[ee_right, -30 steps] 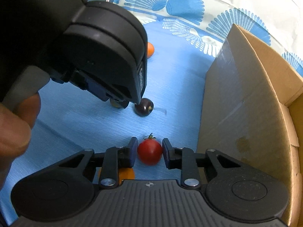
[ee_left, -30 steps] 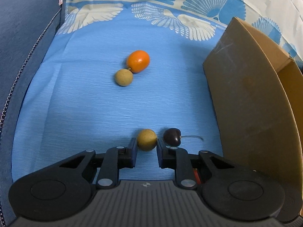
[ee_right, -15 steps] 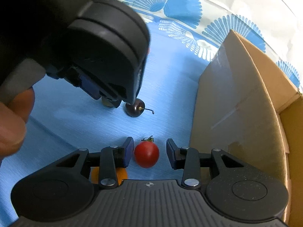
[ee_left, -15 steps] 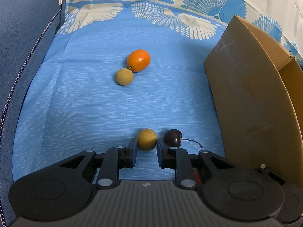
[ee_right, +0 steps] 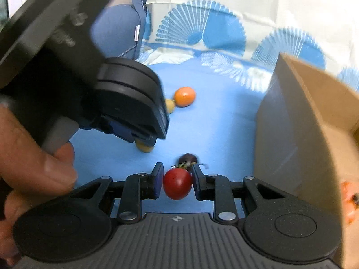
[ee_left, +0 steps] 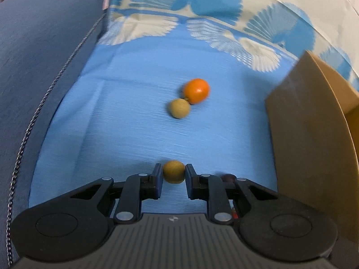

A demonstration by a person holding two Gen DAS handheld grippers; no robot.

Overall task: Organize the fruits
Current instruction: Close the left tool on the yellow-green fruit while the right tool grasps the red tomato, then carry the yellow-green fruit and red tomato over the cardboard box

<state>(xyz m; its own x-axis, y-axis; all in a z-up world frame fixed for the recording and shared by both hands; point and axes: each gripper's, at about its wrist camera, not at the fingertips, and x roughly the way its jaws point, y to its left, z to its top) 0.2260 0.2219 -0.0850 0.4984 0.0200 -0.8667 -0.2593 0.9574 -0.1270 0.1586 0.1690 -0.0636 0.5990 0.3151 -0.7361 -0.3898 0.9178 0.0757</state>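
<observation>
My left gripper (ee_left: 173,168) is shut on a tan round fruit (ee_left: 174,175), with a pad against each side of it. A dark cherry (ee_left: 227,177) peeks out behind its right finger. Farther off on the blue cloth (ee_left: 125,134) an orange kumquat (ee_left: 196,90) touches a second tan fruit (ee_left: 179,108). The jaws of my right gripper (ee_right: 177,169) are closing on a red cherry tomato (ee_right: 177,185), and both pads touch it. In the right wrist view the left gripper (ee_right: 145,142) is at the left over its tan fruit (ee_right: 144,148), and the cherry (ee_right: 188,158) lies behind the tomato.
A cardboard box (ee_left: 309,157) stands at the right, with its tall flap (ee_right: 291,134) toward the fruits; something orange (ee_right: 347,201) shows inside it. A blue-grey cushion (ee_left: 33,67) runs along the left. A person's hand (ee_right: 29,161) holds the left gripper.
The right jaws opened off the tomato half a second ago and have come back onto it. Both views have tilted, and the cherry has slipped behind the left gripper's right finger.
</observation>
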